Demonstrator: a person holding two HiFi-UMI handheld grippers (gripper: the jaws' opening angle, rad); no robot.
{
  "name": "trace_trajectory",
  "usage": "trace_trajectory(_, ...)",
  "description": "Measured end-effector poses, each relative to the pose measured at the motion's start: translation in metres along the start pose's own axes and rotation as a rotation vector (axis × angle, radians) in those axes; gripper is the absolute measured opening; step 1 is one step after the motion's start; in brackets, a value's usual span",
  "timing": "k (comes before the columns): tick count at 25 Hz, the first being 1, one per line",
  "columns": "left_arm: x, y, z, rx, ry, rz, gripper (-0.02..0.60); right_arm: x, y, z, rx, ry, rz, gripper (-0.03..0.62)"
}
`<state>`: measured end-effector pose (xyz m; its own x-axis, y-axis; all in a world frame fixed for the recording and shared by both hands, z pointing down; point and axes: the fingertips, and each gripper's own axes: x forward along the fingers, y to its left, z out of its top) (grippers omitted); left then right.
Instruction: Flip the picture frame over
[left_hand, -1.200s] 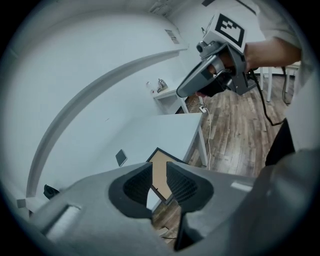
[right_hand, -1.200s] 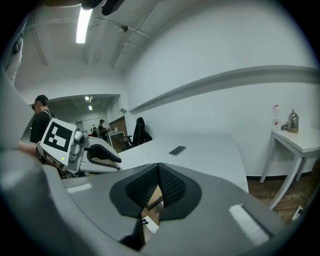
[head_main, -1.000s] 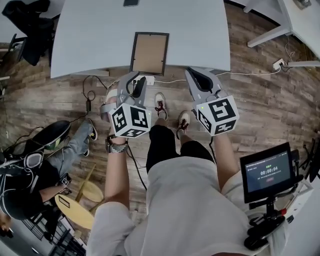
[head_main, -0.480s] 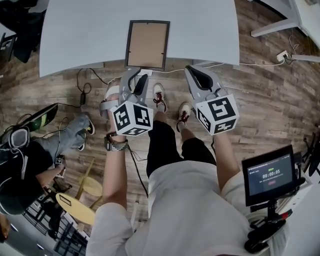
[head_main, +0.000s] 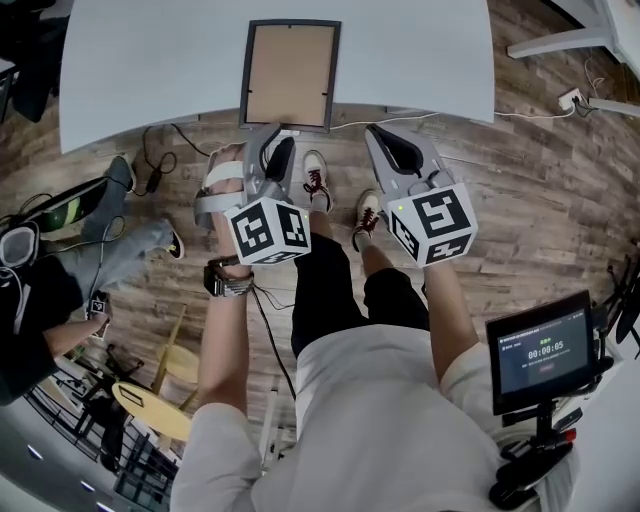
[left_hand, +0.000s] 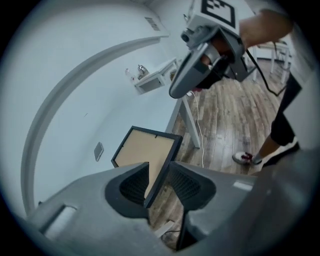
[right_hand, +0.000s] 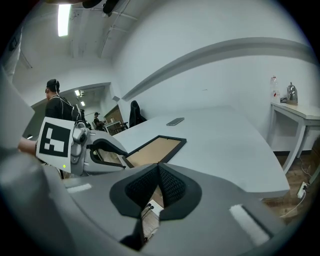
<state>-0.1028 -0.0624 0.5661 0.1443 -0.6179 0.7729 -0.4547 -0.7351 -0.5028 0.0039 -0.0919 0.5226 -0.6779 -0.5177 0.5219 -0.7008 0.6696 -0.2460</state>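
The picture frame (head_main: 290, 75) lies on the white table (head_main: 420, 60) near its front edge, brown backing up, with a thin black border. My left gripper (head_main: 270, 150) hangs just short of the frame's near edge. Its jaws have just been opening and are open with nothing between the pads; the frame (left_hand: 145, 150) shows beyond the gap of the left gripper (left_hand: 159, 172). My right gripper (head_main: 388, 145) hovers right of the frame at the table's edge. The right gripper (right_hand: 158, 172) has its pads together and holds nothing; the frame (right_hand: 155, 149) lies ahead of it.
A phone (right_hand: 175, 121) lies further back on the table. A person (head_main: 60, 290) sits on the wood floor at the left, near cables (head_main: 160, 165). A screen on a stand (head_main: 540, 350) is at the lower right, and a second white table (head_main: 600, 35) at the upper right.
The table and frame now sit higher and larger in the head view. Both grippers have come down toward the table's front edge. The left jaws stand a little wider.
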Motion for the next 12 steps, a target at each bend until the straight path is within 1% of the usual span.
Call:
trace_trajectory(2, 0.002, -0.002, 0.0, 0.063, 0.026, 0.017, 0.135, -0.001, 0.0, -0.002, 0.008, 0.004, 0.0, 0.002)
trace_trajectory(7, 0.0, -0.002, -0.001, 0.107, 0.056, 0.038, 0.135, -0.005, 0.002, -0.006, 0.029, 0.014, -0.001, 0.002)
trace_trajectory(12, -0.002, -0.004, 0.006, 0.185, 0.062, 0.071, 0.135, -0.009, 0.0, -0.015, 0.042, 0.025, -0.002, 0.002)
